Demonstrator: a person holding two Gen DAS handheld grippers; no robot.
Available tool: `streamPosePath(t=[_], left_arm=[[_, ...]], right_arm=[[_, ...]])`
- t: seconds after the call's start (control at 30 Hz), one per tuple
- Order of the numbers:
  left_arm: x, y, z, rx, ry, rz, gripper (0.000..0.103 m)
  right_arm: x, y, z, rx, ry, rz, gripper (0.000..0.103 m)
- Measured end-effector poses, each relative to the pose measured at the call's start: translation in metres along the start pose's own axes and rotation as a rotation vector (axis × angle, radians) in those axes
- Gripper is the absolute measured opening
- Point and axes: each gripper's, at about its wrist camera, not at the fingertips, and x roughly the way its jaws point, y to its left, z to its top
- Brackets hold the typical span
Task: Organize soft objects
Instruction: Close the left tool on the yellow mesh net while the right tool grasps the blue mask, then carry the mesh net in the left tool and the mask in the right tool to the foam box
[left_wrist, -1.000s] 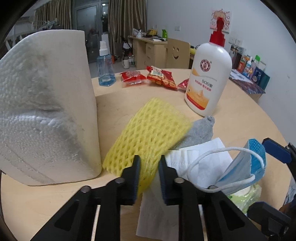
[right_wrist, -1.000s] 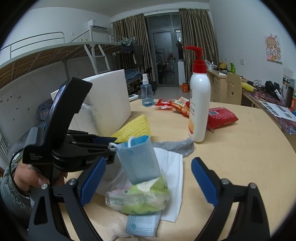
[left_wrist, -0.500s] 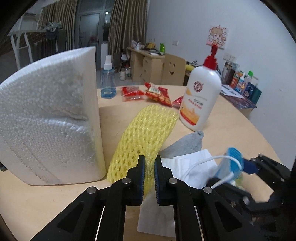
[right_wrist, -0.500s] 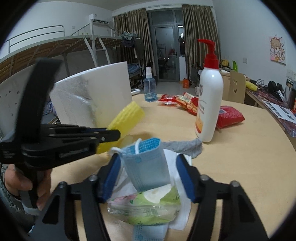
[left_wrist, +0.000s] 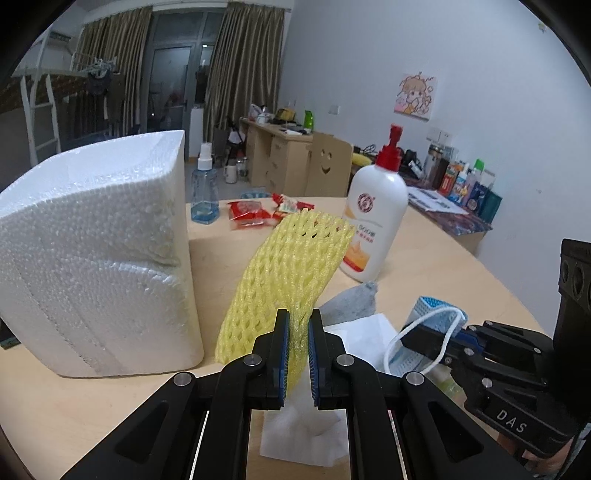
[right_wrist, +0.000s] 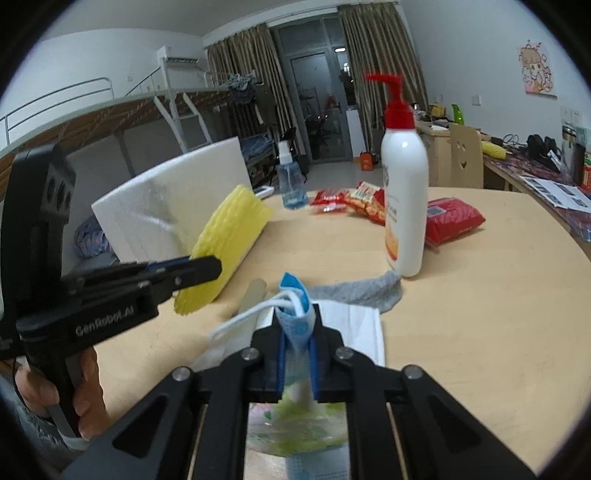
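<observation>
Claws both clamped: your left (left_wrist: 298, 325) has net (left_wrist: 291, 266), right (right_wrist: 298, 325) has mask (right_wrist: 295, 306) (both pointing away, upward).

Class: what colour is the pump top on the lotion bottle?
Red; the pump top shows best in the right wrist view.

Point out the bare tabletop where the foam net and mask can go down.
Bare wood lies right of the lotion bottle and grey sock, toward the table edge. Crowded: the tissue pile below both grippers, and beside the foam block.
</observation>
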Motion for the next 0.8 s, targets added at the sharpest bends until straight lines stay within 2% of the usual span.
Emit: streamPosePath(t=[0.3, 0.4, 0.47, 0.5, 0.53, 0.63, 0.8], left_arm=[[-0.045, -0.005, 0.004, 0.022, -0.094, 0.019, 0.010], [-0.053, -0.005, 0.002, 0.021, -0.106, 0.030, 0.010], [-0.055, -0.005, 0.001, 0.023, -0.100, 0.033, 0.010], [-0.056, -0.006, -0.001, 0.028, -0.099, 0.040, 0.010], [-0.059, -0.006, -0.002, 0.030, -0.100, 0.047, 0.010], [-0.066, -0.005, -0.002, 0.020, -0.107, 0.052, 0.010], [-0.080, -0.002, -0.002, 0.001, -0.130, 0.063, 0.010]], right_arm=[[-0.038, 0.013, 0.029, -0.025, -0.130, 0.007, 0.013], [-0.055, 0.011, 0.035, -0.007, -0.233, 0.048, 0.013], [-0.043, 0.014, 0.033, -0.033, -0.182, 0.001, 0.013], [-0.040, 0.012, 0.033, -0.014, -0.168, 0.000, 0.013], [-0.038, 0.009, 0.033, 0.015, -0.153, 0.040, 0.013], [-0.047, 0.014, 0.034, -0.012, -0.190, 0.005, 0.013], [-0.056, 0.018, 0.036, -0.033, -0.209, 0.007, 0.013]])
